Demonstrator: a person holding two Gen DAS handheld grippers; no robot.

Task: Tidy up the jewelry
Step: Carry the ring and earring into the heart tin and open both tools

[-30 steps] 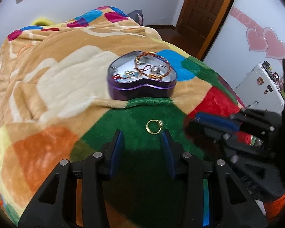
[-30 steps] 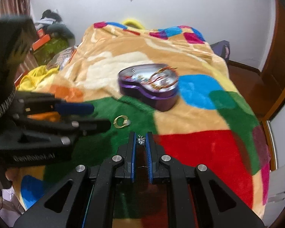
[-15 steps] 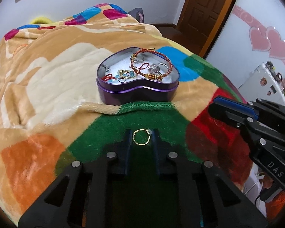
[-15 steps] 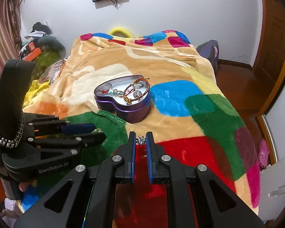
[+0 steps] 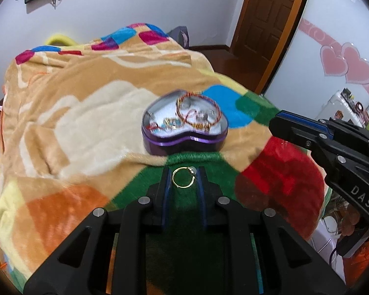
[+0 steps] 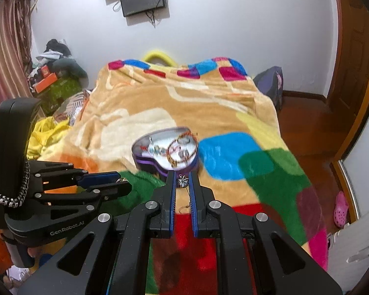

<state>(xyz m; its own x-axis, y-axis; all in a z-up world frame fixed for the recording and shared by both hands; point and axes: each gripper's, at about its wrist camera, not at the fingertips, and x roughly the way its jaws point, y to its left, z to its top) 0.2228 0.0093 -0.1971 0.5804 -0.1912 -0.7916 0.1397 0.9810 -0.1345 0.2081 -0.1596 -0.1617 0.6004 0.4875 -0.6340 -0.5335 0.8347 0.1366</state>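
A purple heart-shaped tin [image 5: 184, 132] sits open on the bed with a red-gold bracelet [image 5: 199, 111] and several small pieces inside; it also shows in the right wrist view [image 6: 164, 152]. My left gripper [image 5: 183, 177] is shut on a gold ring [image 5: 183, 177], held above the green patch just short of the tin. My right gripper [image 6: 182, 181] is shut on a small silver flower-shaped piece [image 6: 182, 181], held just in front of the tin. Each gripper shows in the other's view, the right one [image 5: 319, 135] and the left one [image 6: 103, 184].
A patchwork fleece blanket [image 5: 73, 113] covers the bed. A brown door [image 5: 270, 19] and bare wooden floor [image 6: 304, 123] lie to the right. Clothes and boxes [image 6: 54, 78] are piled at the left. A pink shoe [image 6: 341, 207] lies on the floor.
My left gripper closed on the gold ring and lifted it off the blanket. Both grippers rose and drew back; the right one keeps the silver piece and now points at the tin.
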